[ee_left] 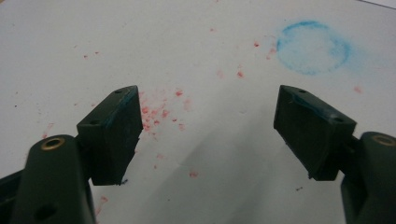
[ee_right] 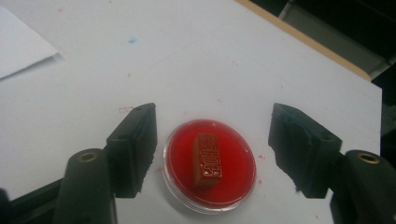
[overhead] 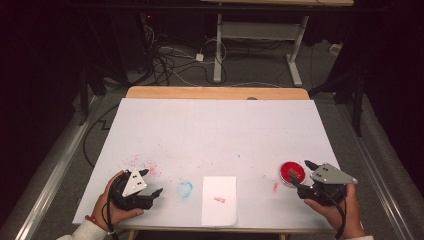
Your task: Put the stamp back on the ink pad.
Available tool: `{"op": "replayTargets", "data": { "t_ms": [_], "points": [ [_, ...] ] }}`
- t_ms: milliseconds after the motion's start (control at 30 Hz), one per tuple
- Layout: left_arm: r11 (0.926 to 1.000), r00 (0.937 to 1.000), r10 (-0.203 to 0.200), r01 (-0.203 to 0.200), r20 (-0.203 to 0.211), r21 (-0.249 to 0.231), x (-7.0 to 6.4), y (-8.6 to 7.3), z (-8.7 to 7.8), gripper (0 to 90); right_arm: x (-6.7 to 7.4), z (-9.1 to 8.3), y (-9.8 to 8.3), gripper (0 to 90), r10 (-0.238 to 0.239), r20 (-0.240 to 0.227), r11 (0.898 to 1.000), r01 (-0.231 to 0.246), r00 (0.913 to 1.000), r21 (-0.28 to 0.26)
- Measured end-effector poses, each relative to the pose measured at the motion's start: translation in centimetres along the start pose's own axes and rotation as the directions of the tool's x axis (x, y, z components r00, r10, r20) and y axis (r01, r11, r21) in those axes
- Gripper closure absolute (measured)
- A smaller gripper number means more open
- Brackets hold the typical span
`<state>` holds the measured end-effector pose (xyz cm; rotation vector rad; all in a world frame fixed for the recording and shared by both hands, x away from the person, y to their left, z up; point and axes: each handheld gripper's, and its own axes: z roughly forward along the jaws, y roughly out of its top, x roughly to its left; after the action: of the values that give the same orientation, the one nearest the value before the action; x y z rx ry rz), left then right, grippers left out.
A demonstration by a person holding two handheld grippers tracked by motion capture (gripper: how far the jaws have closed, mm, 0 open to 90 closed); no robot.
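Right gripper view showed the right gripper [ee_right: 212,147], jaws apart, straddling the stamp [ee_right: 208,160] in its red ink dish [ee_right: 238,179] near the desk's right edge, apparently ready to grasp; the left gripper [ee_left: 208,135] hovered with jaws spread and empty.

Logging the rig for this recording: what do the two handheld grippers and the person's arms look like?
Both grippers, left and right, are black with two blocky jaws, brass-ringed holes beside the jaws, a grey three-cornered plate on top and a black cable trailing back. The left gripper's pads carry blue smears. The person wears white sleeves and a red wristband.
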<state>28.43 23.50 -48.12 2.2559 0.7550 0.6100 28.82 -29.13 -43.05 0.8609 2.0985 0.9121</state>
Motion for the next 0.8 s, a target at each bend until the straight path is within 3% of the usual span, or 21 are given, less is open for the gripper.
{"op": "replayTargets", "data": {
  "t_ms": [167, 500, 800],
  "points": [
    [0.9999, 1.0000, 0.008, -0.008, -0.002, -0.012, 0.1, 0.1, 0.0, 23.0, 0.4, -0.6, -0.5, 25.2, 0.019, 0.038, 0.999, -0.018, 0.9991, -0.042],
    [0.9998, 0.9999, 0.013, -0.013, -0.001, -0.015, 0.0, 0.3, 0.2, 22.9, 0.4, -1.1, -2.3, 21.4, 0.064, 0.090, 0.996, -0.059, 0.9939, -0.059],
    [0.9999, 0.9999, 0.011, -0.011, 0.002, -0.010, -0.3, 0.3, 0.3, 22.7, 0.8, -0.8, -3.9, 20.8, 0.061, 0.075, 0.998, -0.059, 0.9953, -0.029]
  ]
}}
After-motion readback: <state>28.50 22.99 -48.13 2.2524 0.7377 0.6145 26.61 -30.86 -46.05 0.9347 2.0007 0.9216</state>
